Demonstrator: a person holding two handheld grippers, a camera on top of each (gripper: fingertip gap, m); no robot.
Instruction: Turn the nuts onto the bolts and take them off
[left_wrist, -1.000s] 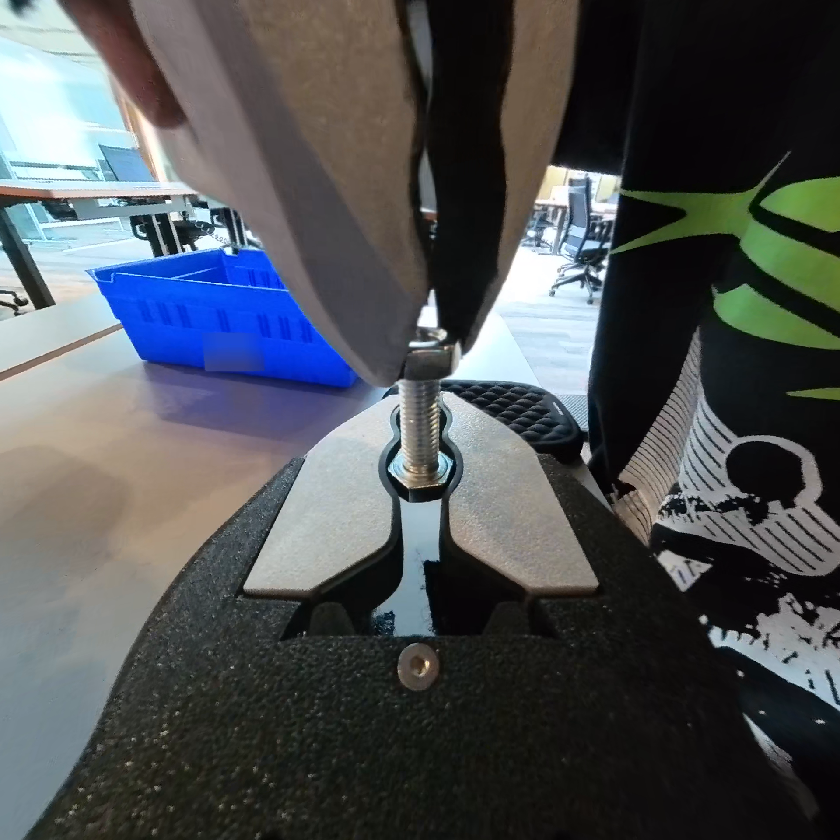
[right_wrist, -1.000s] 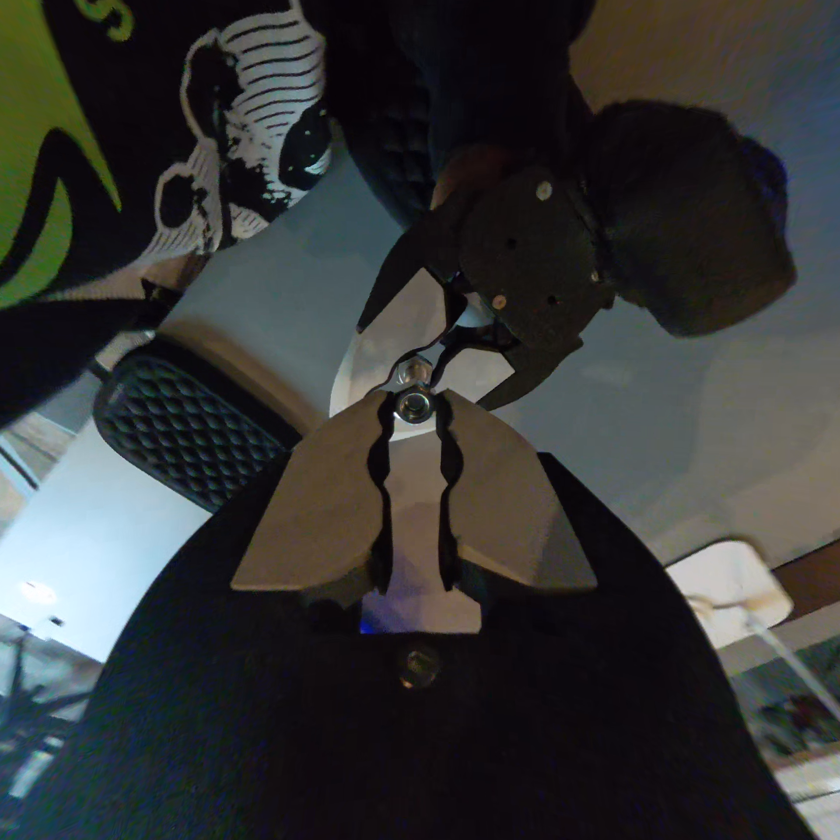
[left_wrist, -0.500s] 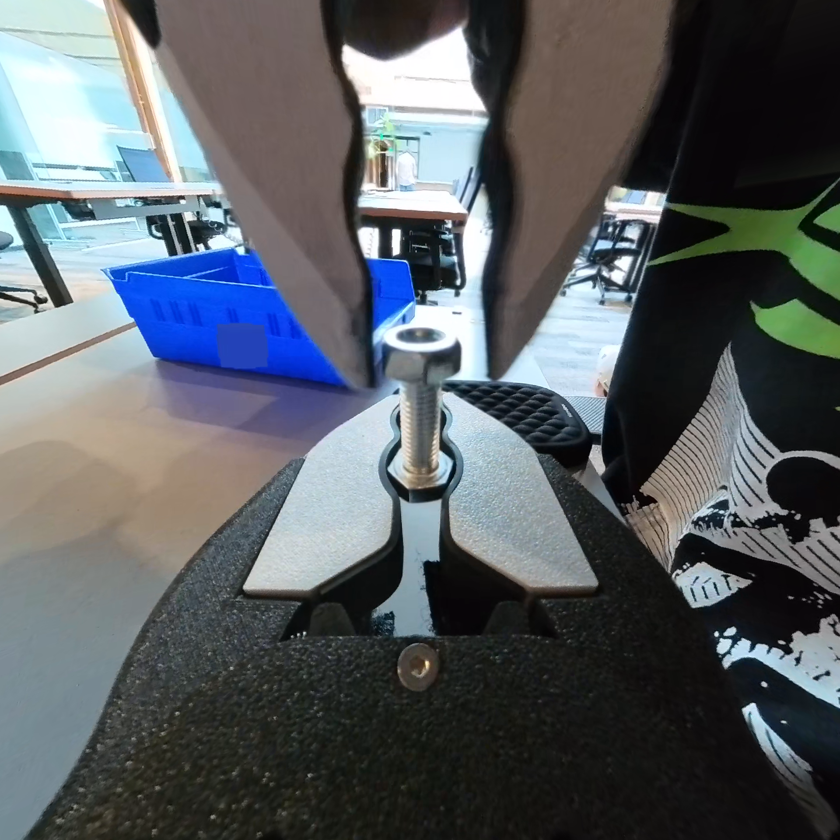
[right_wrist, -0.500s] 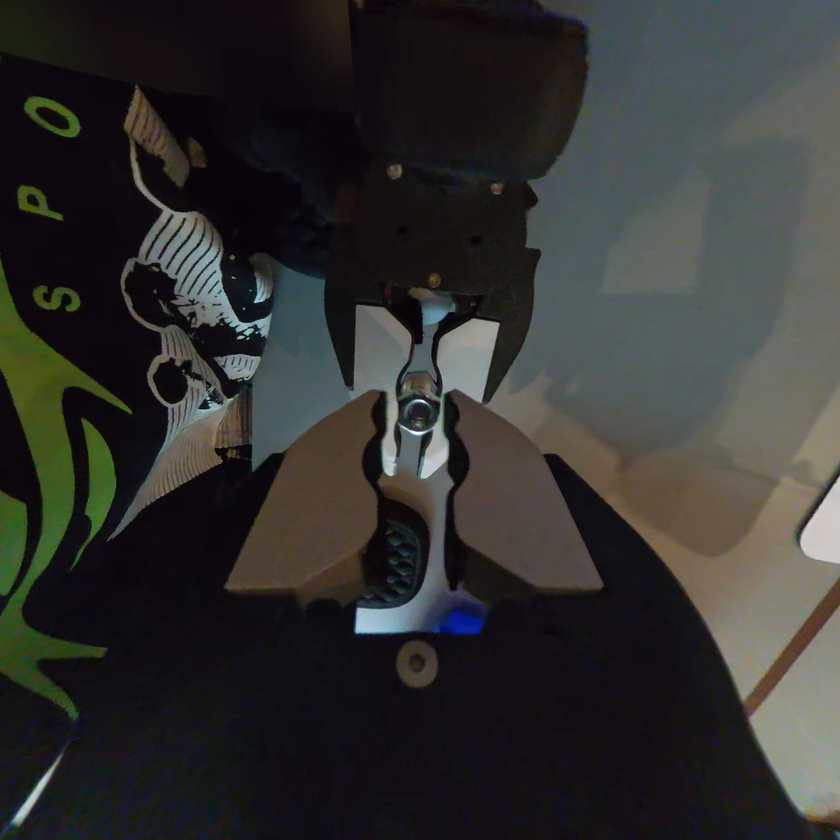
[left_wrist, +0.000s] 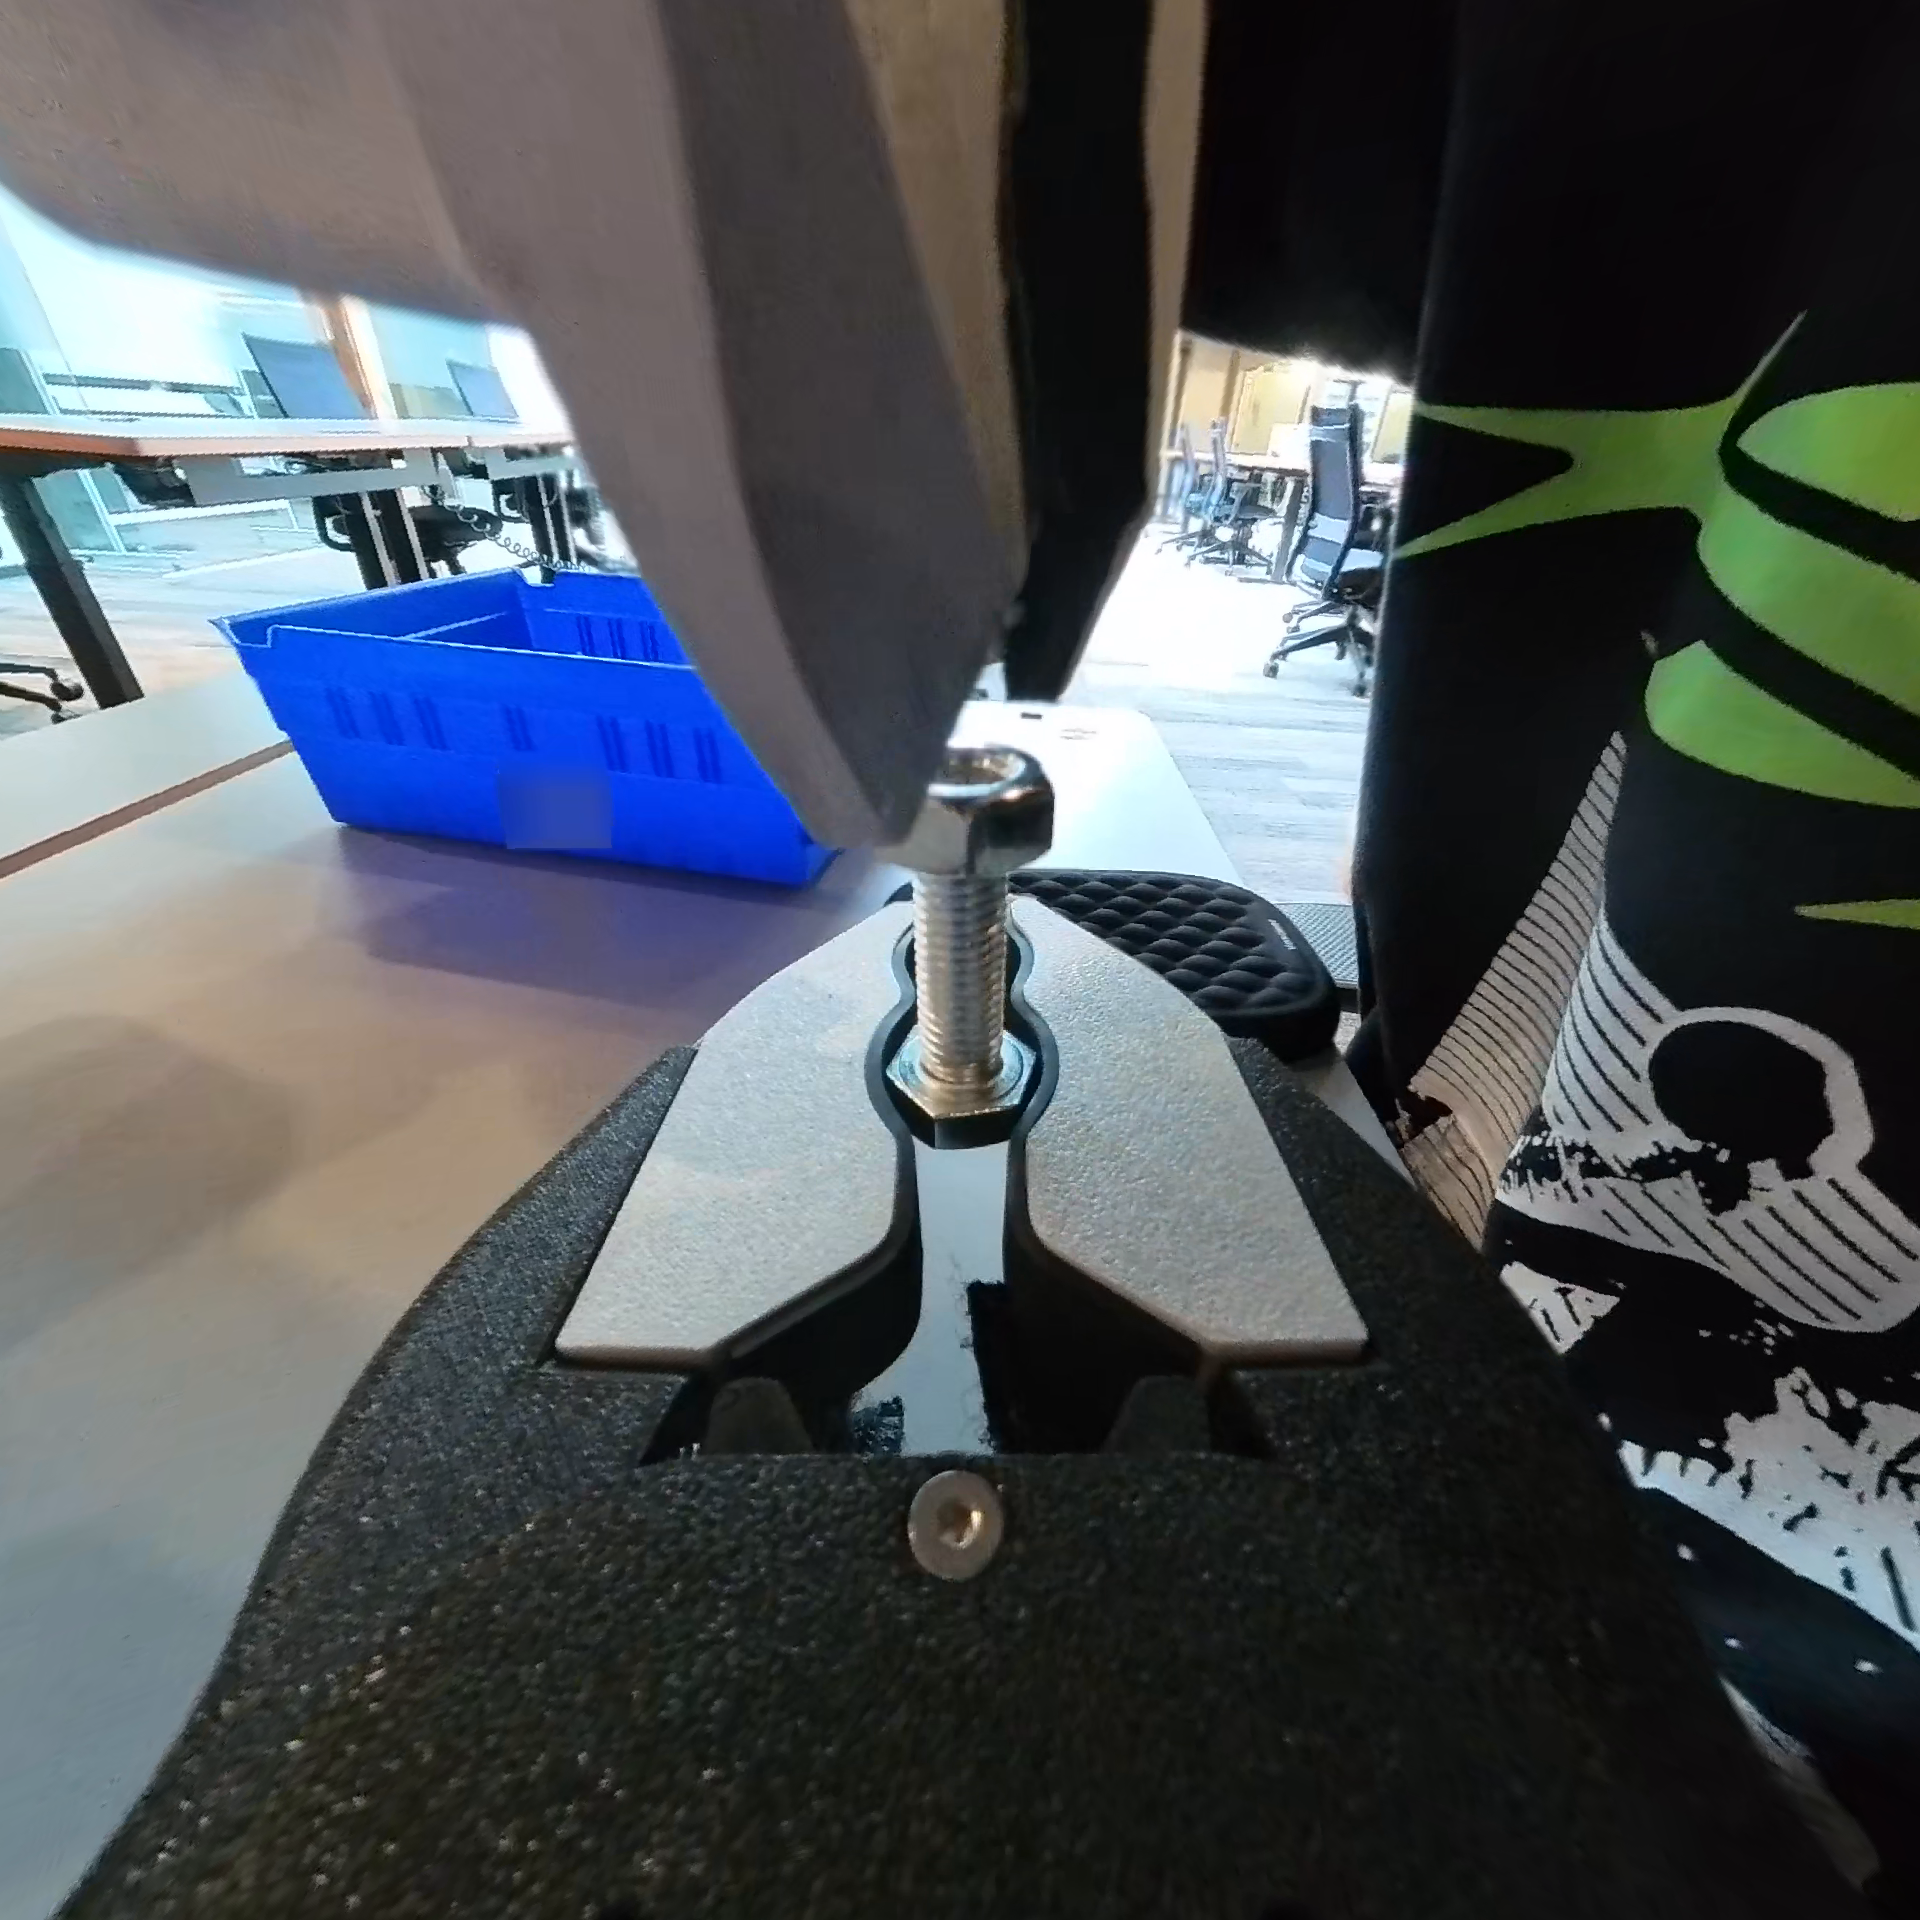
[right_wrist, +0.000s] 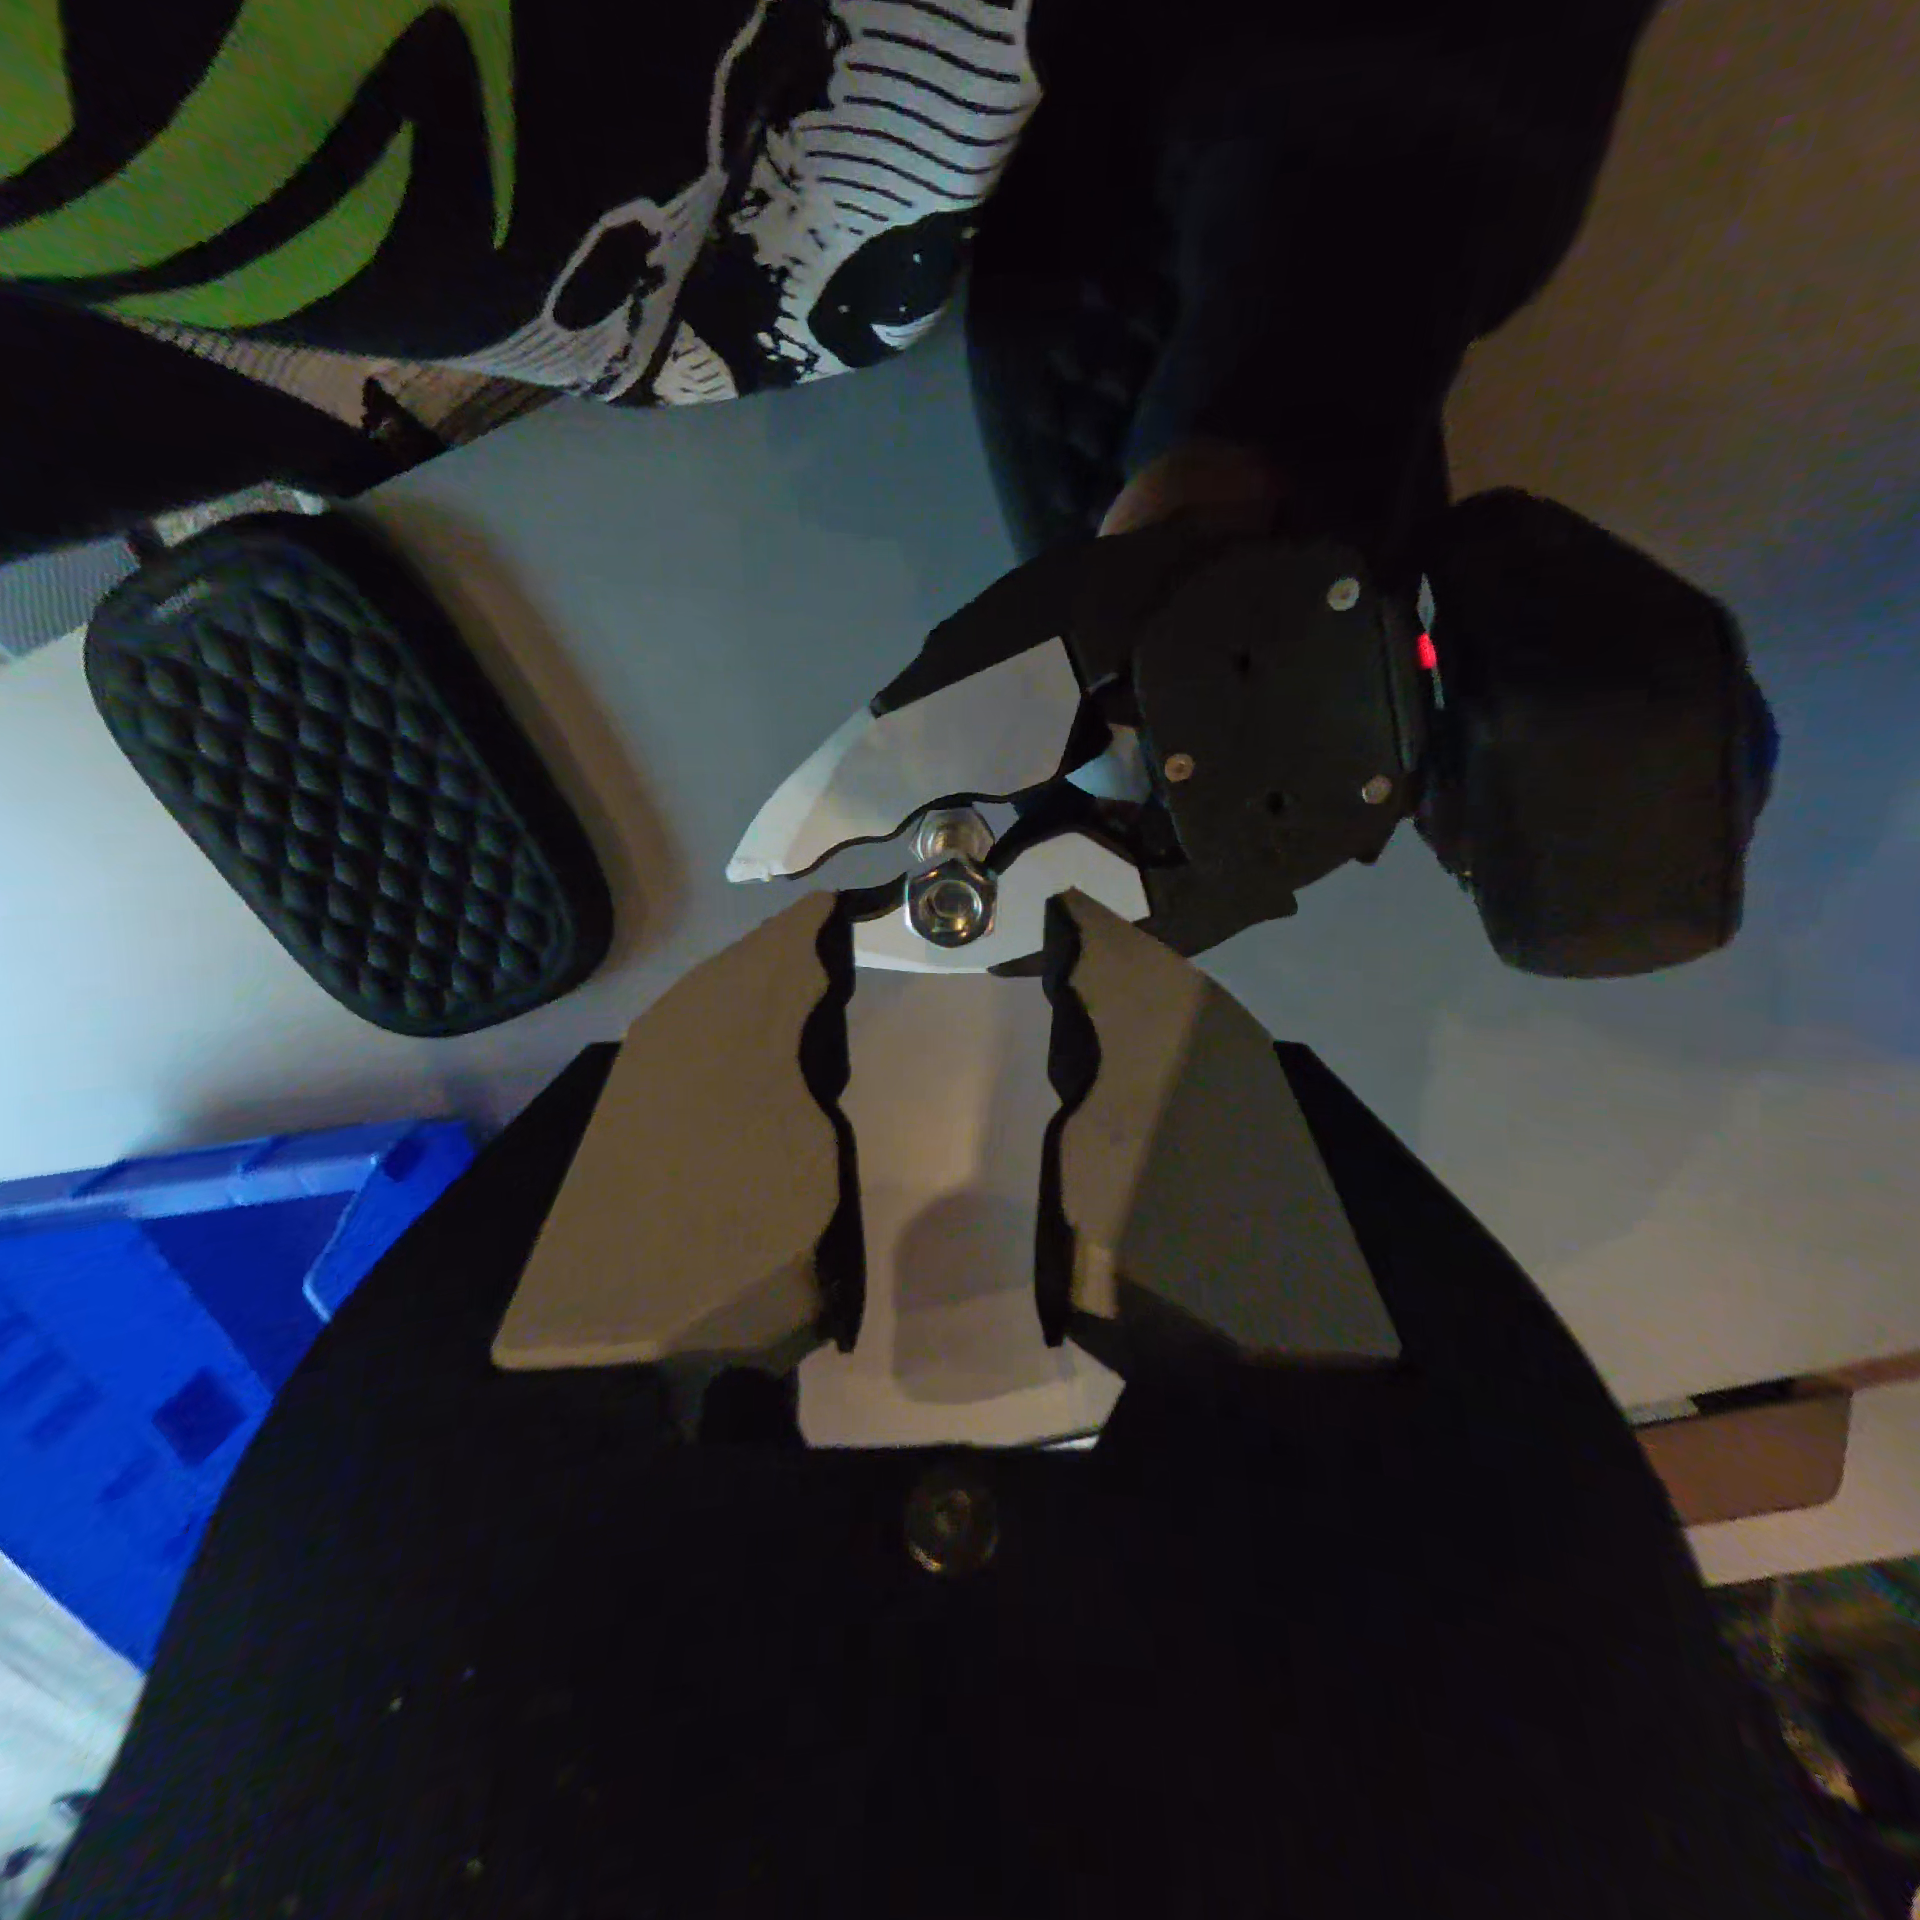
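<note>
A silver bolt (left_wrist: 961, 987) stands upright, its hex head clamped between my left gripper's (left_wrist: 961, 930) fingers. A silver nut (left_wrist: 987, 821) sits at the top end of its thread. My right gripper (right_wrist: 945, 925) comes down from above with its jaws apart. The nut (right_wrist: 945, 904) lies between its tips, and in the left wrist view one grey finger (left_wrist: 779, 416) touches the nut's left side. The left gripper's black body (right_wrist: 1268, 758) with the bolt also shows in the right wrist view.
A blue plastic bin (left_wrist: 499, 727) stands on the grey table (left_wrist: 208, 1143) behind the bolt. A black quilted pad (left_wrist: 1164, 935) lies just beyond the left gripper. A person's torso in a black printed shirt (left_wrist: 1662, 935) fills the right side. Desks and office chairs stand far behind. Some 7 cm of space lies between my two pairs of fingers.
One second ago my right gripper was shut on the nut. It opened and turned about the bolt's axis, and now sits turned again with the jaws apart. The bolt and left gripper have stayed put.
</note>
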